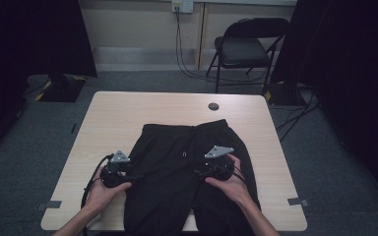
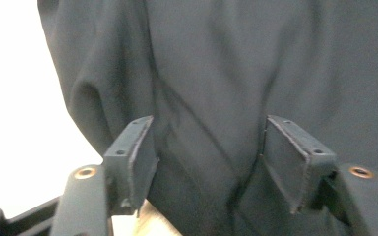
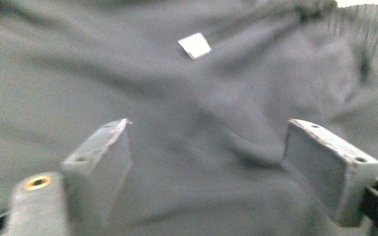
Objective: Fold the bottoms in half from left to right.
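Observation:
A pair of black trousers point(image 1: 177, 162) lies flat on the light wooden table point(image 1: 128, 113), waistband toward the far side and legs running off the near edge. My left gripper point(image 1: 133, 178) is at the garment's left edge, held in the person's left hand. In the left gripper view its jaws point(image 2: 207, 120) stand open just above the black cloth point(image 2: 236, 64), with bare table to their left. My right gripper point(image 1: 199, 173) hovers over the right leg. Its jaws point(image 3: 209, 123) are wide open over the cloth, and a small white label point(image 3: 195, 45) lies beyond them.
A round cable hole point(image 1: 213, 106) sits near the table's far edge. A black folding chair point(image 1: 246, 46) stands behind the table, with cables on the floor. A stand base point(image 1: 61, 88) is at far left. Grey tape marks point(image 1: 295, 201) sit near the table's front corners.

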`<state>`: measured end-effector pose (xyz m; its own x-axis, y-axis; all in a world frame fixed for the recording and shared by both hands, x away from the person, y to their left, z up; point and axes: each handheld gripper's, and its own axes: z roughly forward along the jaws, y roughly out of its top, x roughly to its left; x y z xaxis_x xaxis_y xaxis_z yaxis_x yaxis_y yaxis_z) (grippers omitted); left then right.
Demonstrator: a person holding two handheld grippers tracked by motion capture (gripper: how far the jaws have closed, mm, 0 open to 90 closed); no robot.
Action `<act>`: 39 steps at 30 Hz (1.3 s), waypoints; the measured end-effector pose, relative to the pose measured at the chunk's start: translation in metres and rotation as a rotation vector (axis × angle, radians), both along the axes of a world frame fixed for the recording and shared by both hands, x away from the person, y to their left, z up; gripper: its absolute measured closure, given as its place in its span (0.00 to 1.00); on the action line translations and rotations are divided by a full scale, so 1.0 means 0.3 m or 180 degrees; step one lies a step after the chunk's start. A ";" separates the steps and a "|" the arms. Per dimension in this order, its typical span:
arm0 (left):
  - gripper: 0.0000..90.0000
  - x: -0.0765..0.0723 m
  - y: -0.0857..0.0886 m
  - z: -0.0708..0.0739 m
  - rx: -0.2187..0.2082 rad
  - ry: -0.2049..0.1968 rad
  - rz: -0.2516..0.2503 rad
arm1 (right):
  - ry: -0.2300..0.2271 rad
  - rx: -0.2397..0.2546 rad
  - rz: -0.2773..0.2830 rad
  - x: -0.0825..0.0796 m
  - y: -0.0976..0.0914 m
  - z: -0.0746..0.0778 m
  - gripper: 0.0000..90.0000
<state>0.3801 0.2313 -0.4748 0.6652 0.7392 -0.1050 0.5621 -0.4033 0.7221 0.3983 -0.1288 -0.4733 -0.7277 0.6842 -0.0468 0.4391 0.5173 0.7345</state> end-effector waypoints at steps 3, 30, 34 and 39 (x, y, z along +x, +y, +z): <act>0.43 0.023 0.015 0.032 -0.0089 -0.0104 0.0051 | -0.0015 0.0125 0.0057 -0.039 0.025 0.043 0.23; 0.53 0.165 0.012 -0.067 0.0290 -0.0134 0.0156 | 0.0357 0.0092 0.1225 -0.264 0.713 -0.052 0.27; 0.49 0.186 0.024 -0.061 0.0223 -0.0012 0.0175 | 0.0270 -0.0056 0.1209 -0.281 0.710 -0.076 0.37; 0.45 0.206 0.043 -0.039 0.0191 -0.0077 0.0280 | 0.0210 -0.0064 0.1165 -0.290 0.696 -0.074 0.48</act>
